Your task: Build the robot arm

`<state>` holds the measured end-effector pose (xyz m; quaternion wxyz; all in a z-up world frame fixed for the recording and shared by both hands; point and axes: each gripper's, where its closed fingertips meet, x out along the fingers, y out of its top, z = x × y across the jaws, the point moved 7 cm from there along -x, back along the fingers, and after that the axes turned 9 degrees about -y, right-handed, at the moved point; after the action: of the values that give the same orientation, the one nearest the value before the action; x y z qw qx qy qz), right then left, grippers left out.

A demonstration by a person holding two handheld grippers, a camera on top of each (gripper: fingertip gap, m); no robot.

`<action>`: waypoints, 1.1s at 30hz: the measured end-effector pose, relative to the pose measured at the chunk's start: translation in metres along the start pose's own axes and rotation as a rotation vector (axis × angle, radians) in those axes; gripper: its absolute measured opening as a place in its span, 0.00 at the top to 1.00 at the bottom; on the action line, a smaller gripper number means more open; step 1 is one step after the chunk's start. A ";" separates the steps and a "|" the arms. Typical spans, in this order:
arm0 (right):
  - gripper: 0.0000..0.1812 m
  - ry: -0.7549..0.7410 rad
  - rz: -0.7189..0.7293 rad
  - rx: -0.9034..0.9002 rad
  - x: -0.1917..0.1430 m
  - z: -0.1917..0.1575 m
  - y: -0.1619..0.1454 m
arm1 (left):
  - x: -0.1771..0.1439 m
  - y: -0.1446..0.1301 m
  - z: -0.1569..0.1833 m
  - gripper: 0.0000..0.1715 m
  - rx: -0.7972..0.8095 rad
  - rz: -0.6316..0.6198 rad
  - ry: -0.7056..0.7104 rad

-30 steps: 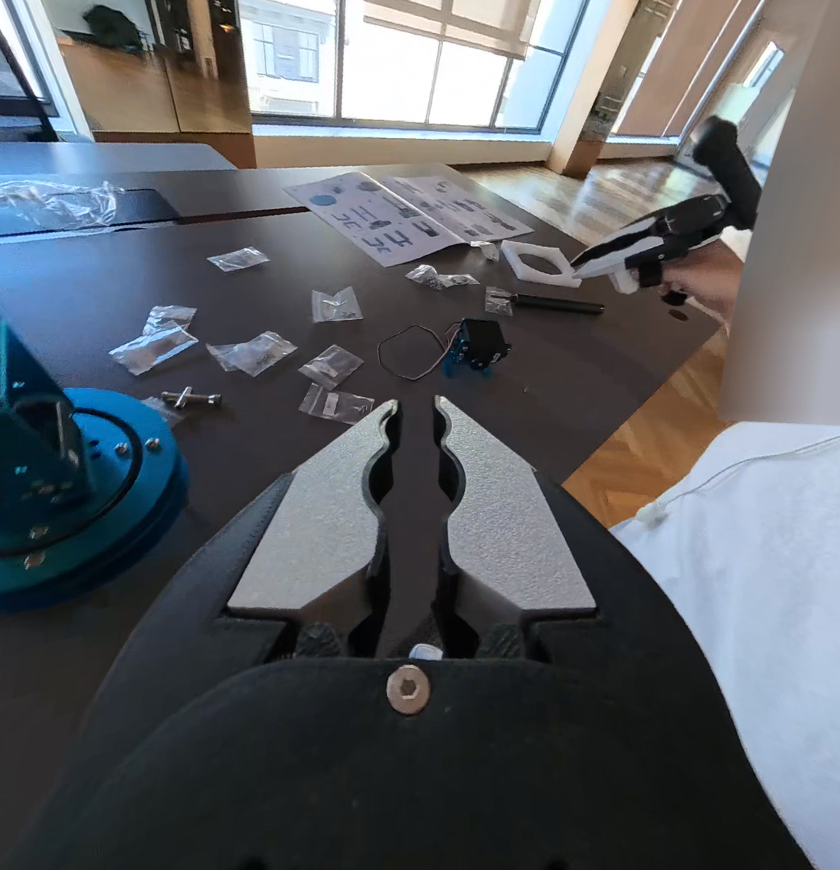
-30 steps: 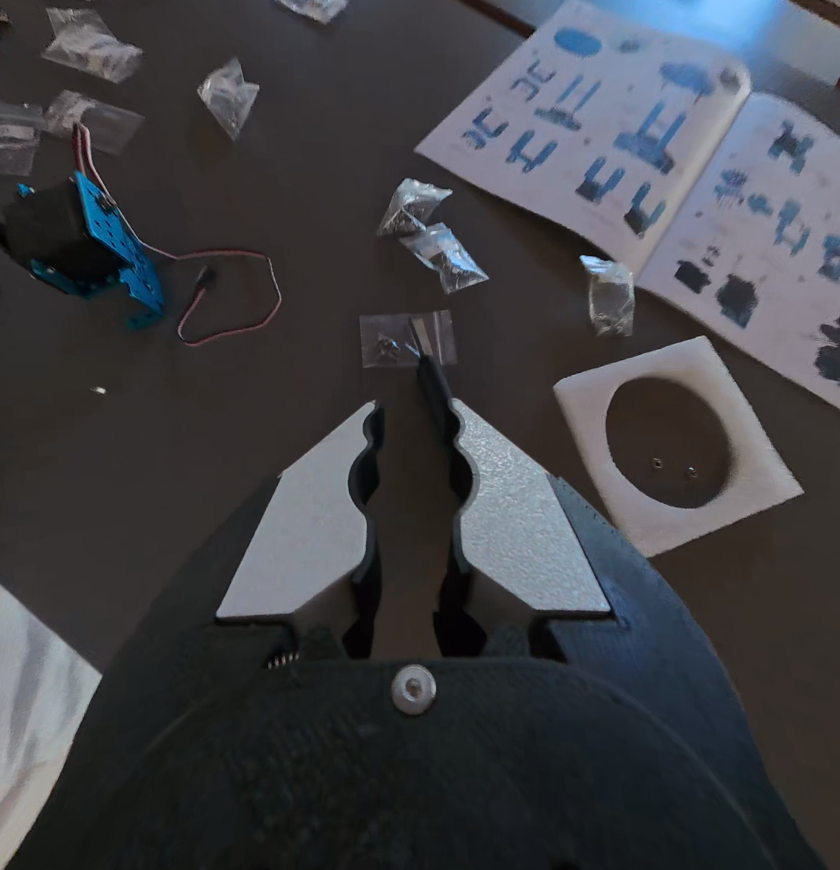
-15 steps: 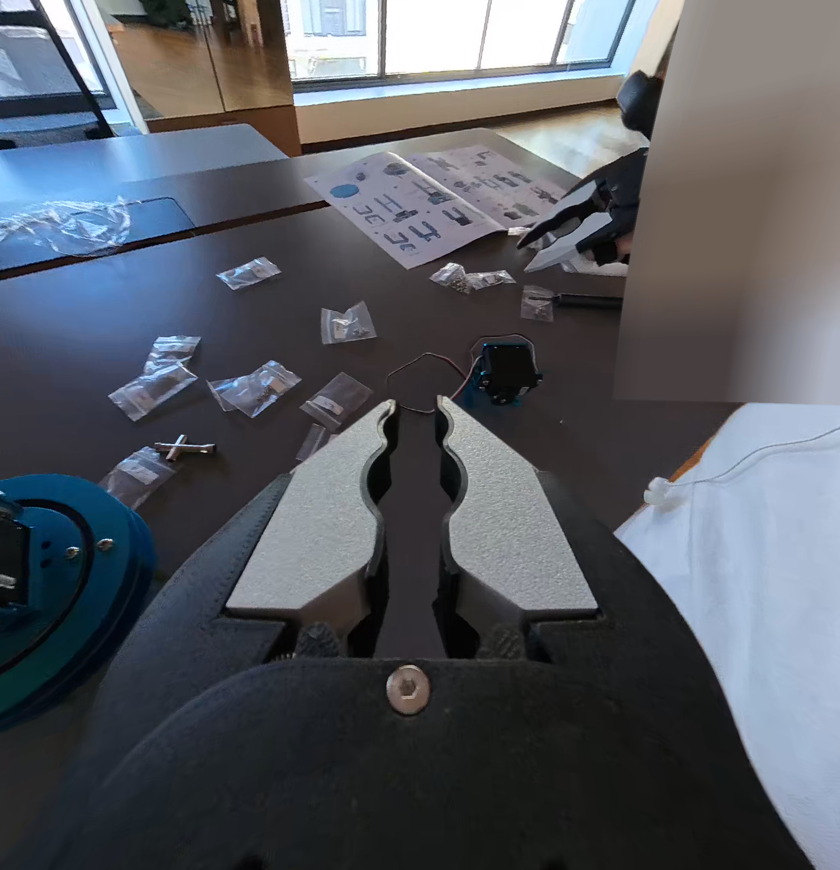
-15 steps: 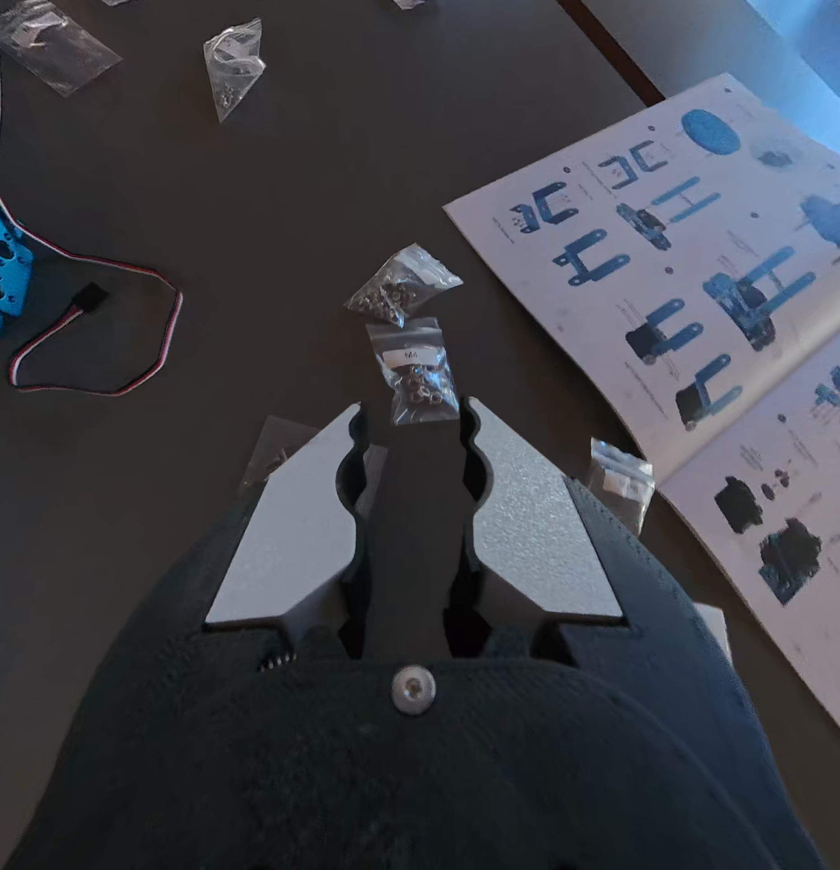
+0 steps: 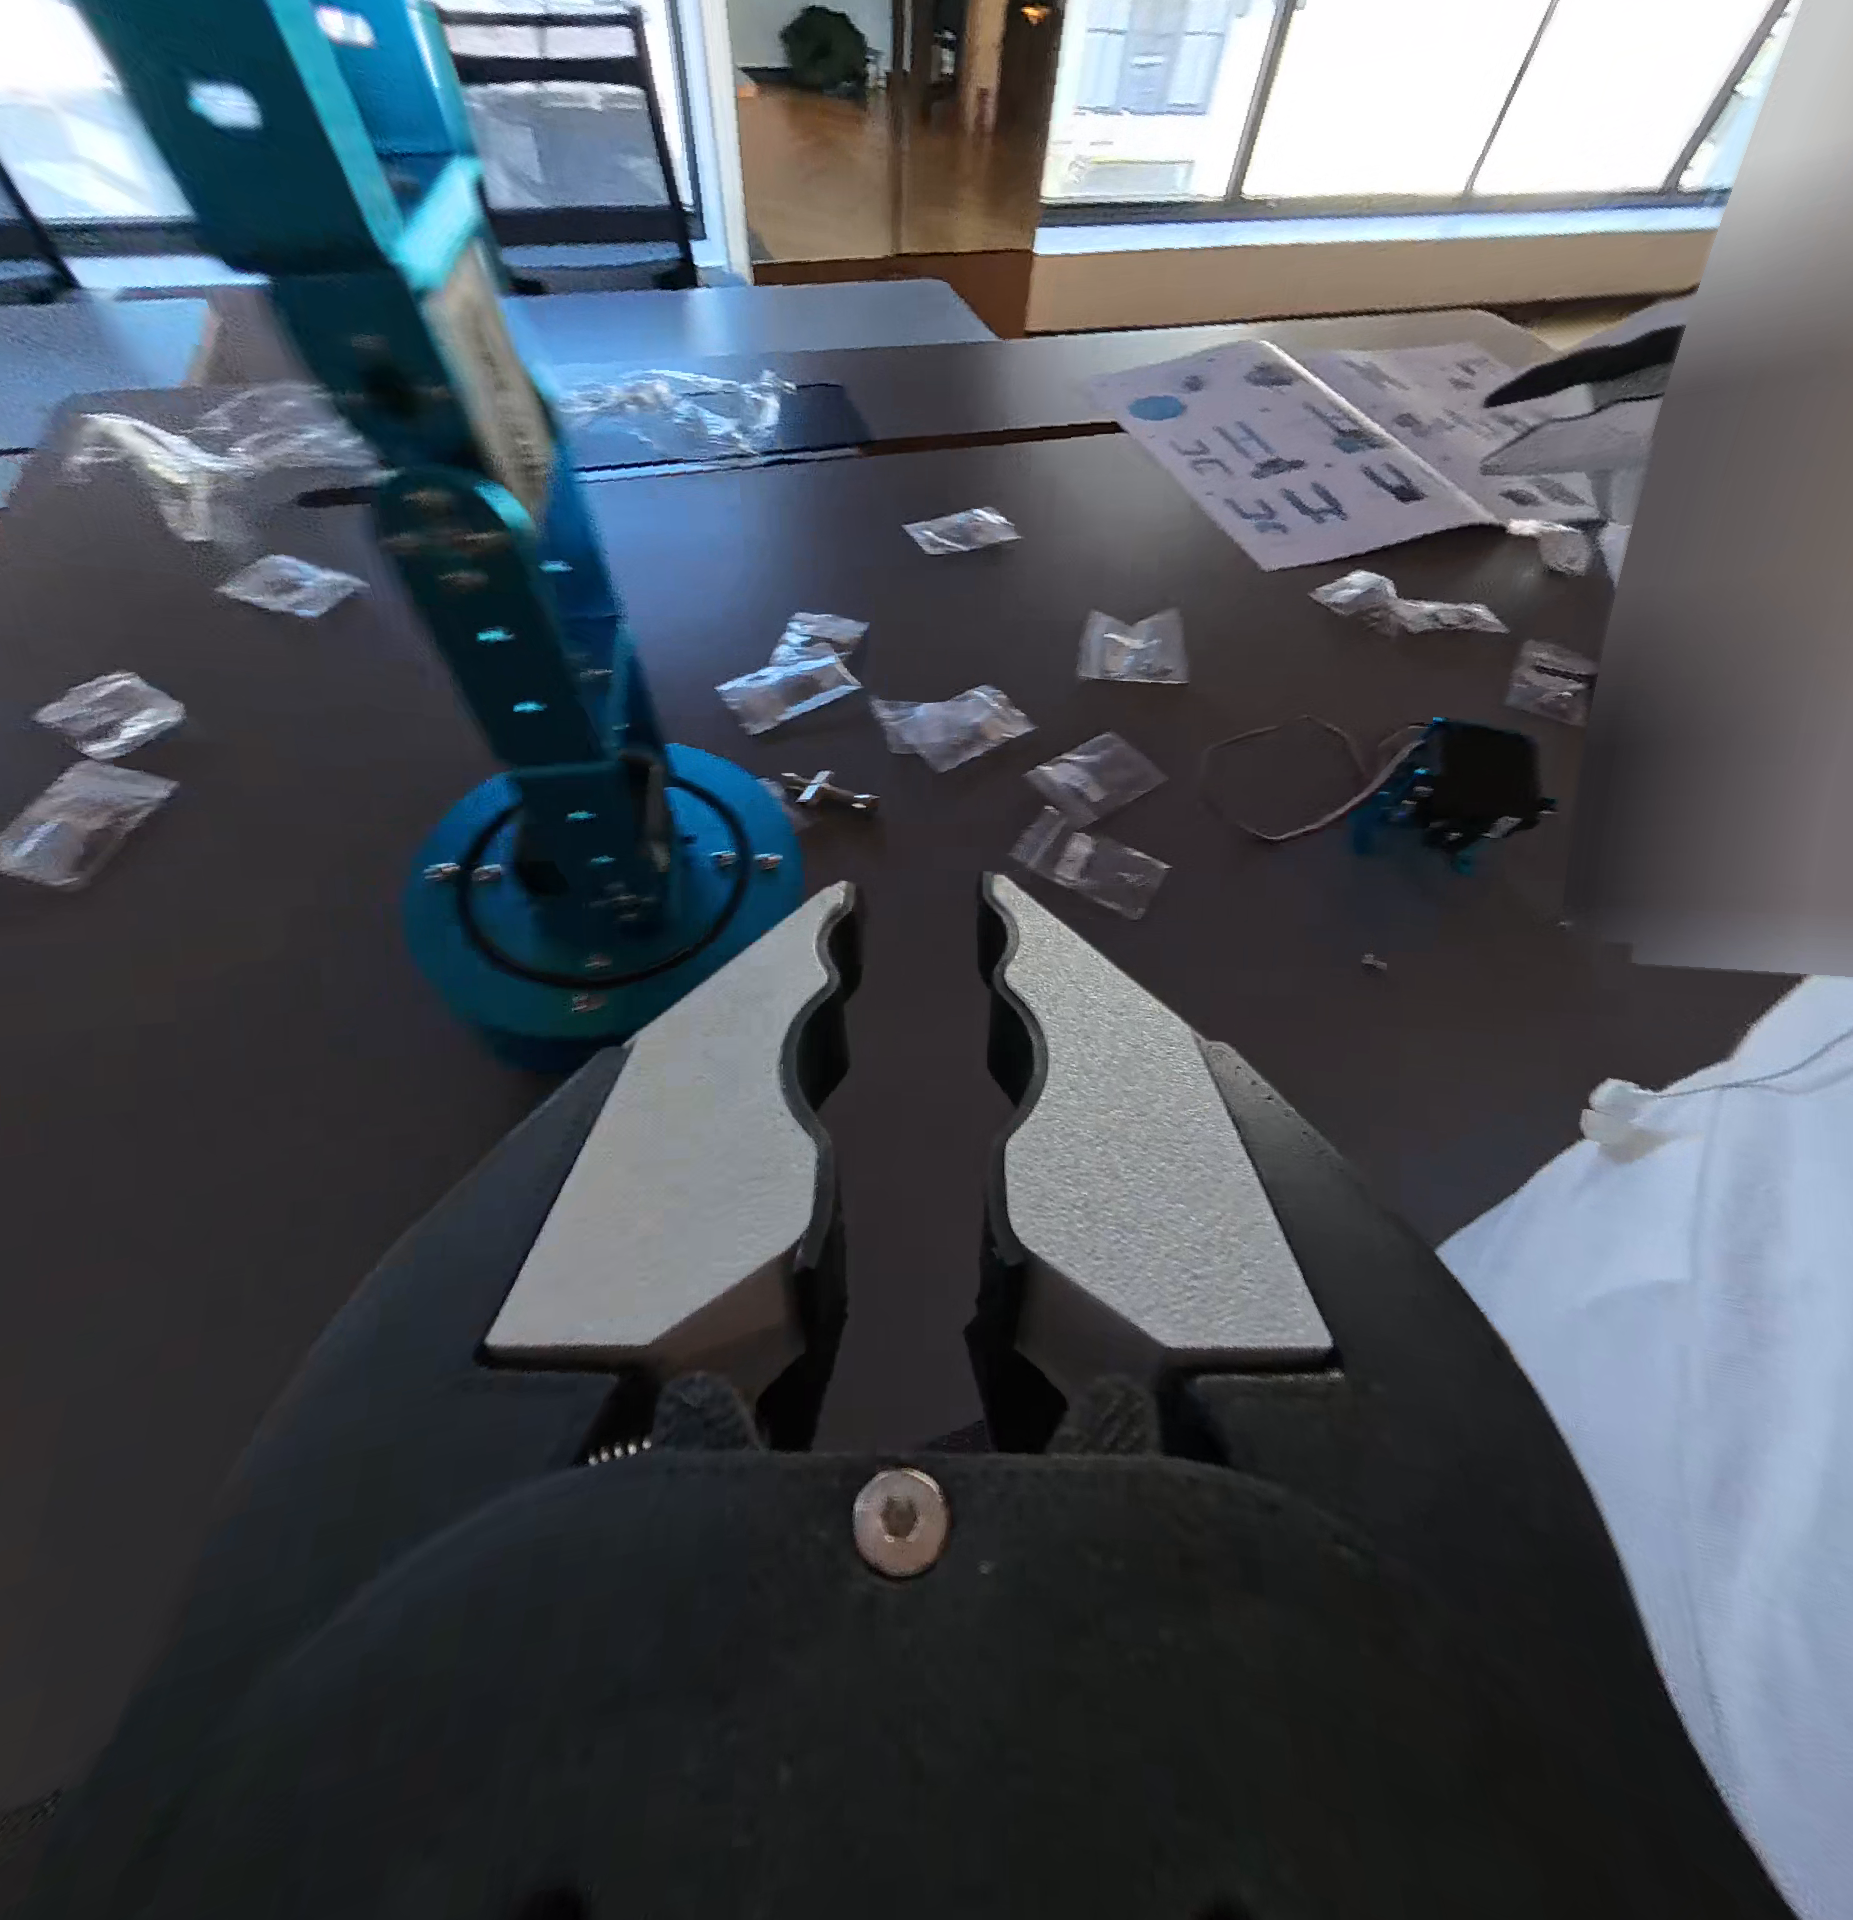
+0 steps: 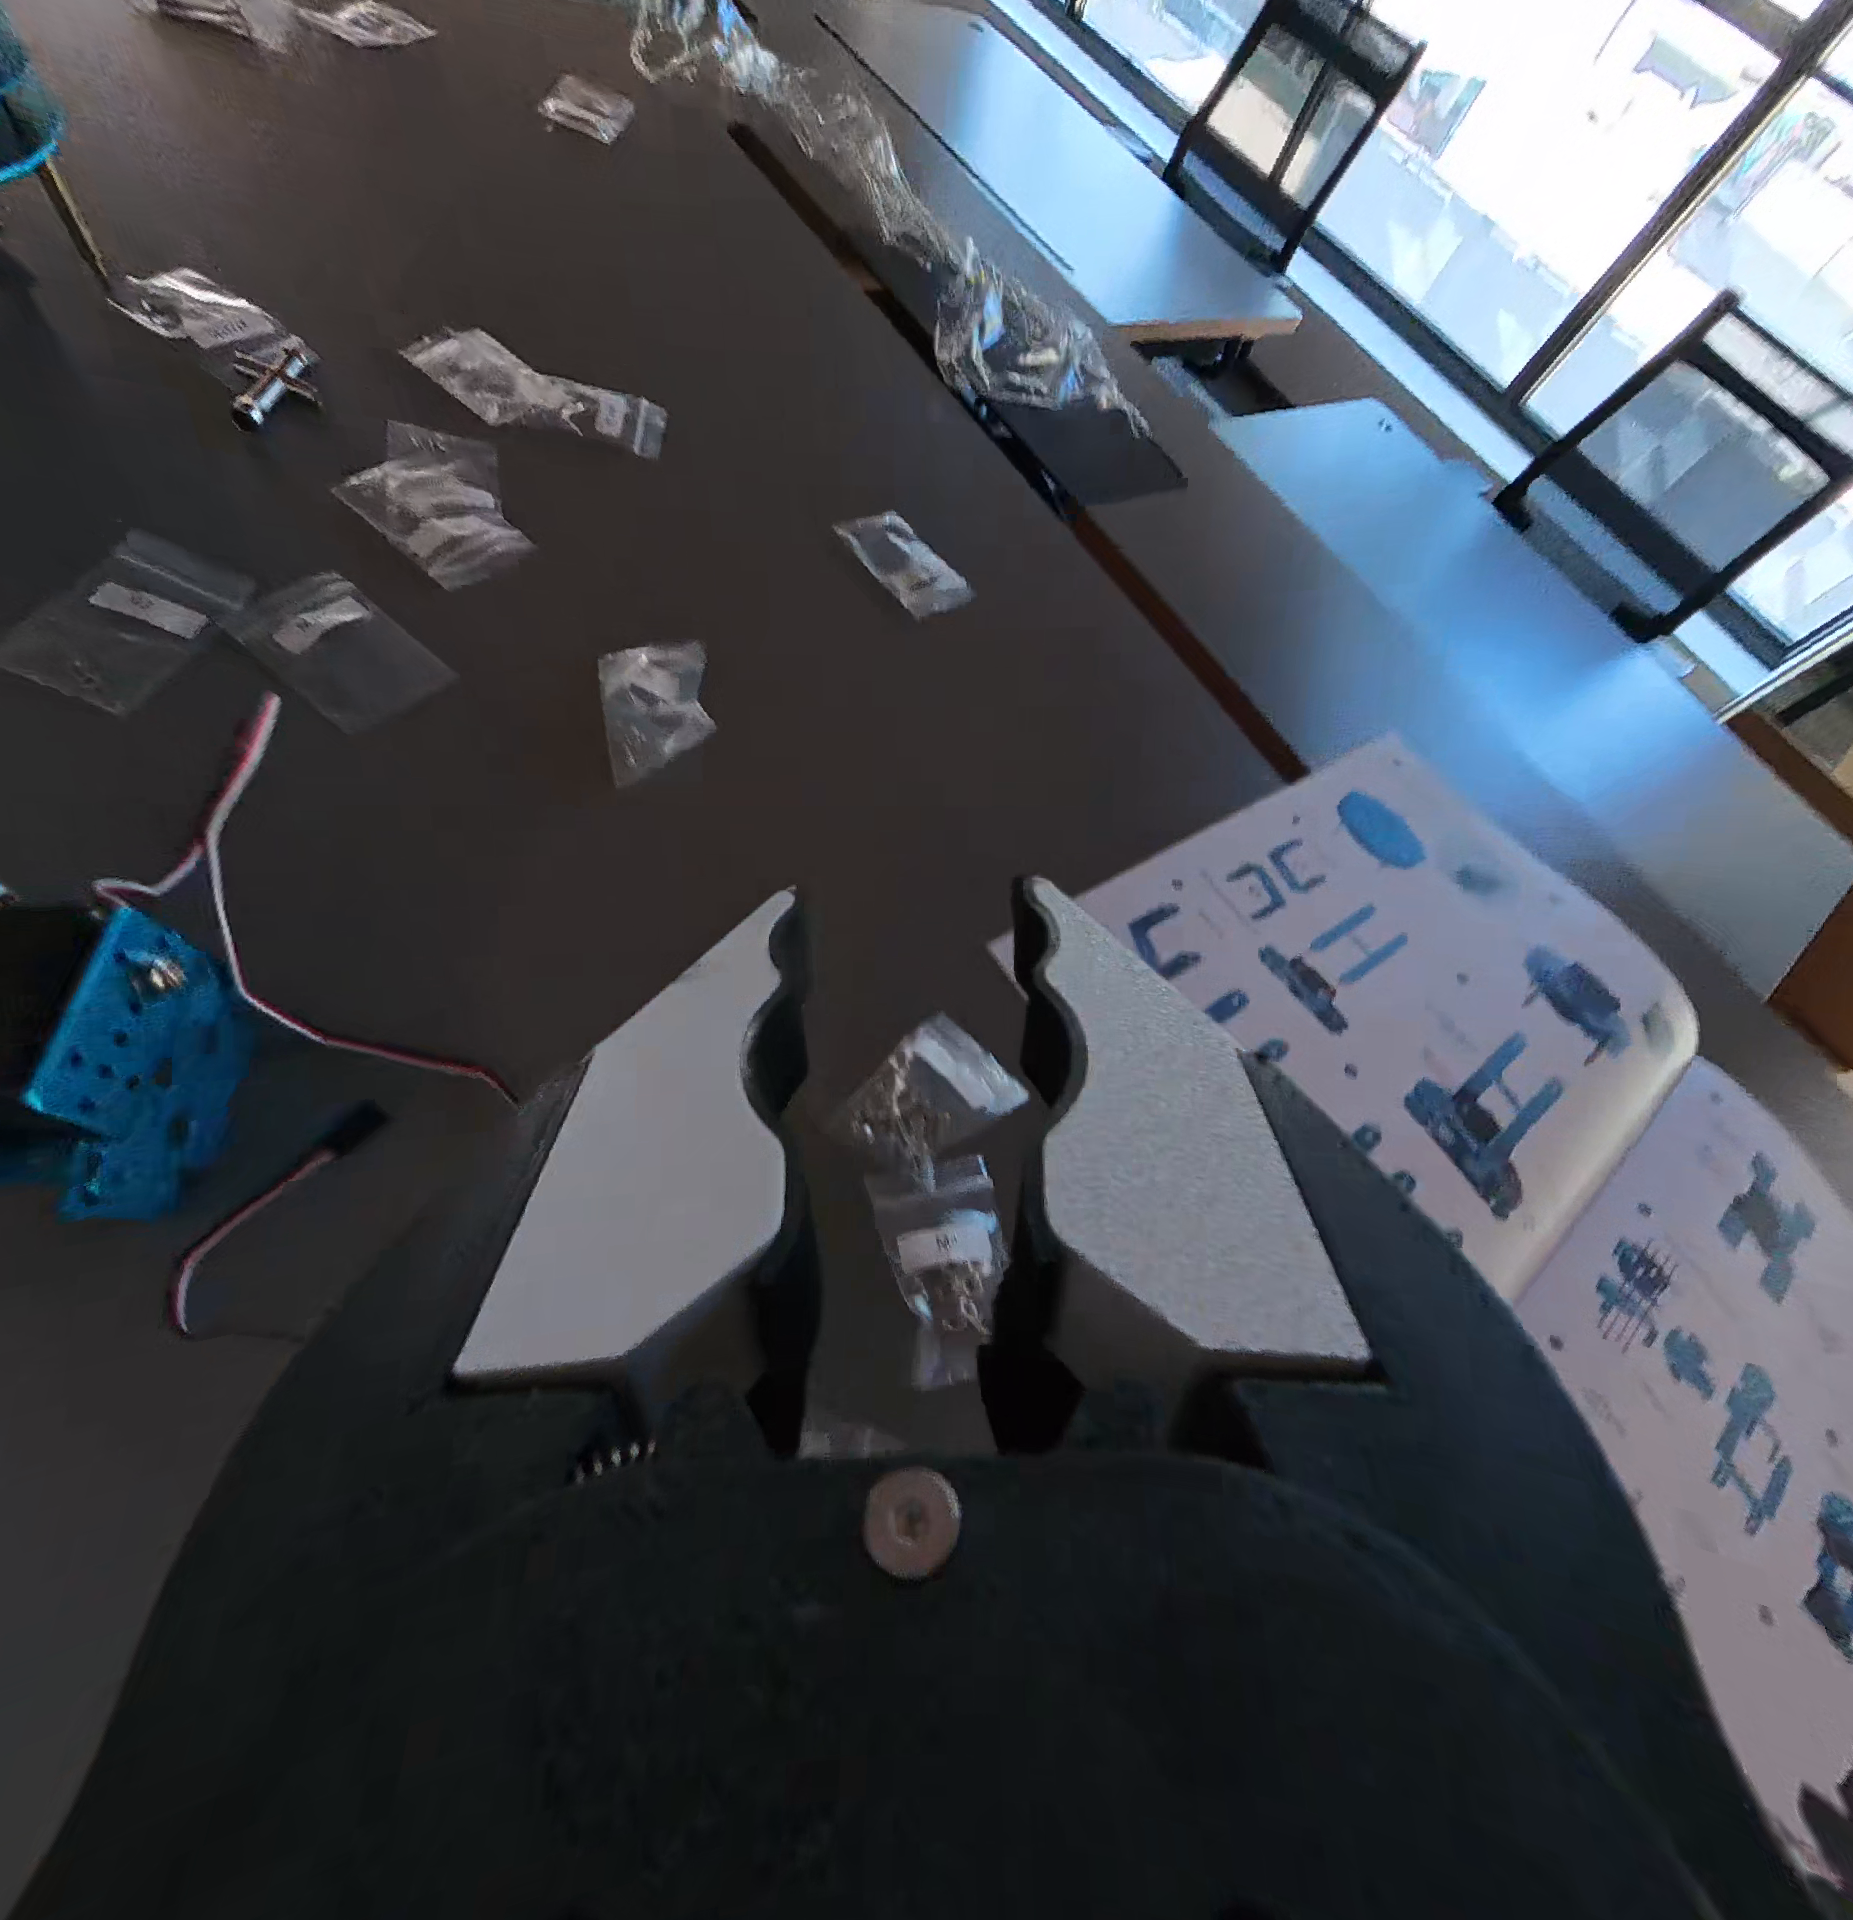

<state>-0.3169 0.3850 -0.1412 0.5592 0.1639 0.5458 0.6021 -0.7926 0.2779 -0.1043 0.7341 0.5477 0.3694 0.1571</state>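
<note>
My left gripper (image 5: 920,899) is open by a narrow gap and empty, low over the dark table (image 5: 278,1091). A blue robot arm on a round base (image 5: 600,914) stands just left of its fingertips. My right gripper (image 6: 911,894) is open wider. Two small clear bags of hardware (image 6: 937,1174) lie on the table (image 6: 797,416) between its fingers, and I cannot tell whether the fingers touch them. It also shows at the far right of the left wrist view (image 5: 1587,405), over an open booklet (image 5: 1317,457). A black servo in a blue bracket (image 6: 122,1049) with a wire lies to its left.
Several small clear bags (image 5: 943,722) are scattered over the table. A metal cross wrench (image 5: 828,792) lies by the blue base. The servo (image 5: 1452,805) sits right of the left gripper. The booklet (image 6: 1421,1039) lies right of the right gripper. A person's white garment (image 5: 1680,1351) is at the near right. Some 45 cm of space lies between my two pairs of fingers. The servo (image 5: 1452,805) is closer to my right gripper, around 20 cm from its tips; the left tips are 30 cm off.
The left gripper swung left, bringing the blue arm into view, and its jaws opened a little. The right gripper moved forward over the two small bags, tilted up and opened wider.
</note>
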 end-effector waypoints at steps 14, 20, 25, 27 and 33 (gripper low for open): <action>0.73 -0.107 0.030 0.136 0.024 -0.158 0.103 | -0.081 -0.017 -0.185 0.87 0.109 -0.058 -0.084; 0.80 -0.100 -0.240 0.150 0.038 -0.228 0.089 | -0.088 0.000 -0.247 0.88 0.161 -0.045 -0.136; 0.81 0.006 -0.303 0.248 0.044 -0.256 0.077 | -0.074 0.012 -0.253 0.88 0.148 0.023 -0.154; 0.81 0.030 -0.324 0.221 0.047 -0.255 0.073 | -0.066 0.012 -0.253 0.88 0.108 0.035 -0.135; 0.82 0.083 -0.220 0.193 0.056 -0.239 0.081 | -0.048 0.012 -0.245 0.87 -0.008 0.025 -0.139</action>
<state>-0.5680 0.3378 -0.1800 0.5805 0.1310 0.6386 0.4880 -0.9985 0.4202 -0.1061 0.7580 0.5591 0.3099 0.1292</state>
